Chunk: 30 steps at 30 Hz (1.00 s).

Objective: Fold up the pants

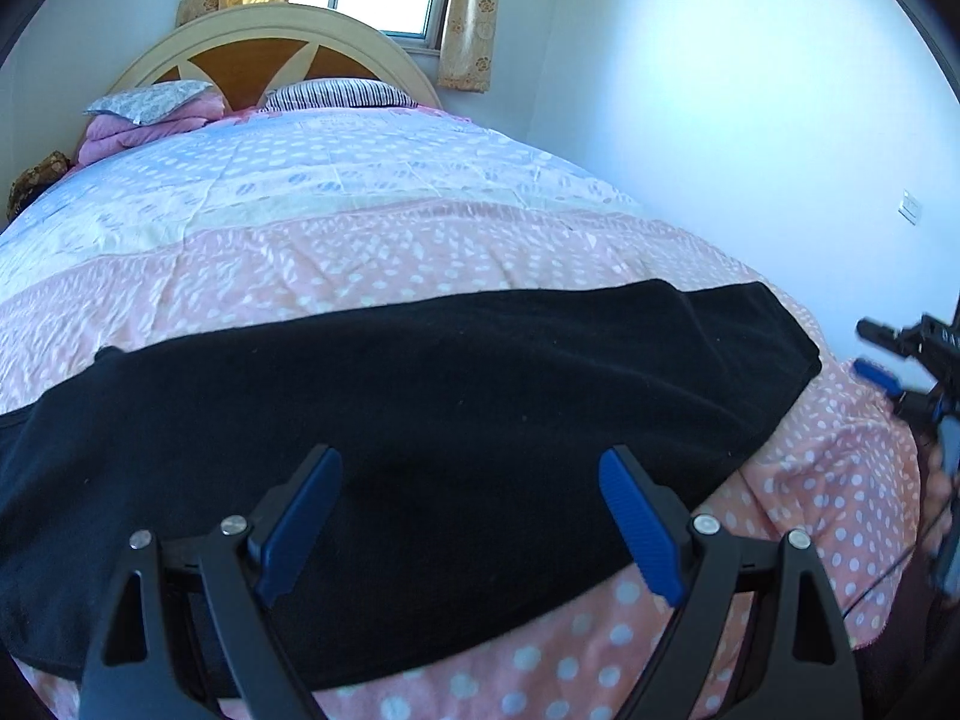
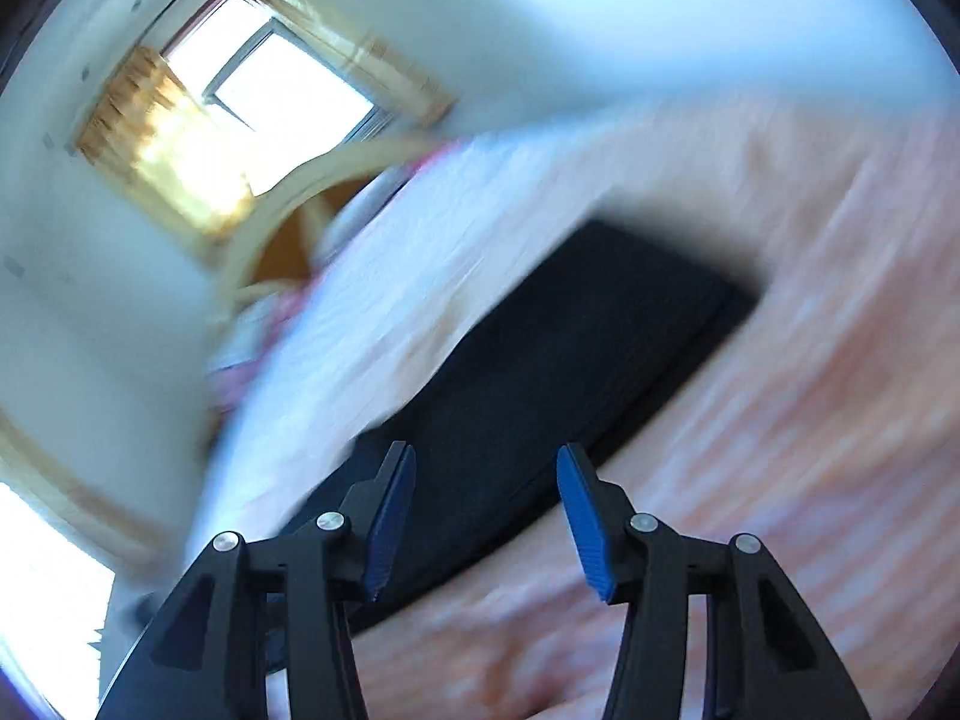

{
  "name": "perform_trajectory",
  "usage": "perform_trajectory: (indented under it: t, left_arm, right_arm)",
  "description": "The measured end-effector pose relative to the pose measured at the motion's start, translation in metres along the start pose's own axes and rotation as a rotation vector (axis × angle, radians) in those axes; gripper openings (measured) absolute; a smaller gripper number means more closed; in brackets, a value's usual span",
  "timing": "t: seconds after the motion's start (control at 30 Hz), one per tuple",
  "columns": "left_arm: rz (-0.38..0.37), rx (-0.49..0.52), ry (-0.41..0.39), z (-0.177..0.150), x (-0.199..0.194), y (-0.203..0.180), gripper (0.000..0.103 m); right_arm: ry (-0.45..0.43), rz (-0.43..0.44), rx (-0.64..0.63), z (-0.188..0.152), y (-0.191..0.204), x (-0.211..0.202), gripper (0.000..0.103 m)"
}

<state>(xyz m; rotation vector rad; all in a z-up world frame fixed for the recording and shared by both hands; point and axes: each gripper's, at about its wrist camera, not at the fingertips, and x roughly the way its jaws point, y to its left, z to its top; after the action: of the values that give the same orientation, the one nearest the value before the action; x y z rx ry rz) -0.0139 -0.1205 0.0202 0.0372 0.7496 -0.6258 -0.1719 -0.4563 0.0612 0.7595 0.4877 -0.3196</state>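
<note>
While pants (image 1: 420,420) cover the quilt (image 1: 360,264), 2 pillows (image 1: 336,93) sit far behind.

The right wrist view was smeared with motion blur. The right gripper (image 2: 486,516) hung above the black pants (image 2: 558,348), its blue-padded jaws parted with nothing between them. The pants lay flat on a pink bedspread (image 2: 810,420). A curtained window (image 2: 282,84) and curved headboard (image 2: 288,192) showed upper left.
</note>
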Motion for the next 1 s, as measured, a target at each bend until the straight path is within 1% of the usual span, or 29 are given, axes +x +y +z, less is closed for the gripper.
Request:
perform_trajectory:
  t: [0.03, 0.07, 0.13, 0.2, 0.27, 0.3, 0.33, 0.37, 0.4, 0.43, 0.47, 0.5, 0.53, 0.57, 0.6, 0.63, 0.67, 0.73, 0.77, 0.87, 1.0]
  left_arm:
    - [0.007, 0.008, -0.003, 0.002, 0.002, -0.003, 0.09]
    - [0.016, 0.02, -0.008, 0.003, 0.003, -0.007, 0.09]
    - [0.051, 0.046, -0.025, 0.005, 0.007, -0.015, 0.09]
    - [0.072, 0.059, -0.021, 0.004, 0.013, -0.022, 0.09]
    - [0.086, 0.062, 0.015, 0.0, 0.022, -0.027, 0.091]
    - [0.11, 0.078, 0.013, -0.002, 0.025, -0.031, 0.092]
    - [0.137, 0.118, -0.003, -0.006, 0.026, -0.037, 0.094]
    - [0.157, 0.149, -0.005, -0.009, 0.027, -0.041, 0.095]
    - [0.159, 0.158, -0.009, -0.01, 0.026, -0.043, 0.095]
    - [0.145, 0.154, -0.007, -0.01, 0.024, -0.041, 0.095]
    - [0.123, 0.151, 0.004, -0.009, 0.022, -0.038, 0.095]
    - [0.103, 0.154, 0.01, -0.01, 0.018, -0.035, 0.095]
    - [0.085, 0.156, 0.017, -0.01, 0.014, -0.032, 0.095]
    - [0.067, 0.154, 0.026, -0.011, 0.008, -0.027, 0.095]
    - [0.049, 0.149, 0.032, -0.013, 0.003, -0.022, 0.095]
    - [0.033, 0.141, 0.037, -0.015, -0.004, -0.016, 0.095]
    - [0.023, 0.136, 0.036, -0.017, -0.01, -0.01, 0.095]
    - [0.029, 0.116, 0.006, -0.019, -0.028, 0.009, 0.095]
    - [0.042, 0.107, -0.012, -0.018, -0.034, 0.016, 0.095]
    - [0.159, 0.038, -0.069, -0.014, -0.053, 0.056, 0.095]
    - [0.386, -0.114, -0.107, -0.022, -0.078, 0.124, 0.095]
  right_arm:
    - [-0.035, -0.041, -0.044, 0.011, 0.002, -0.001, 0.051]
    - [-0.042, -0.058, -0.092, 0.021, 0.007, 0.004, 0.051]
    - [-0.008, -0.09, -0.167, 0.033, 0.019, 0.022, 0.051]
    - [0.056, -0.068, -0.231, 0.037, 0.034, 0.047, 0.051]
    - [0.123, -0.026, -0.274, 0.031, 0.053, 0.073, 0.051]
    - [0.153, 0.004, -0.307, 0.027, 0.064, 0.084, 0.051]
    - [0.179, 0.018, -0.373, 0.017, 0.083, 0.096, 0.051]
    - [0.189, -0.001, -0.428, 0.009, 0.092, 0.102, 0.051]
    - [0.199, -0.044, -0.488, 0.002, 0.099, 0.113, 0.051]
    - [0.214, -0.092, -0.533, -0.004, 0.103, 0.123, 0.051]
    - [0.237, -0.134, -0.543, -0.005, 0.098, 0.134, 0.051]
    - [0.261, -0.167, -0.52, -0.003, 0.088, 0.141, 0.051]
    - [0.267, -0.167, -0.464, 0.003, 0.069, 0.144, 0.048]
    - [0.255, -0.128, -0.426, 0.01, 0.065, 0.144, 0.044]
    - [0.246, -0.127, -0.387, 0.017, 0.053, 0.138, 0.031]
    - [0.232, -0.161, -0.348, 0.023, 0.041, 0.131, 0.022]
    - [0.218, -0.166, -0.297, 0.027, 0.028, 0.125, 0.022]
    - [0.193, -0.085, -0.175, 0.03, 0.006, 0.119, 0.022]
    - [0.177, -0.055, -0.144, 0.028, -0.002, 0.119, 0.022]
    - [0.175, -0.028, -0.119, 0.028, -0.004, 0.12, 0.023]
    - [0.174, 0.001, -0.095, 0.029, -0.012, 0.113, 0.024]
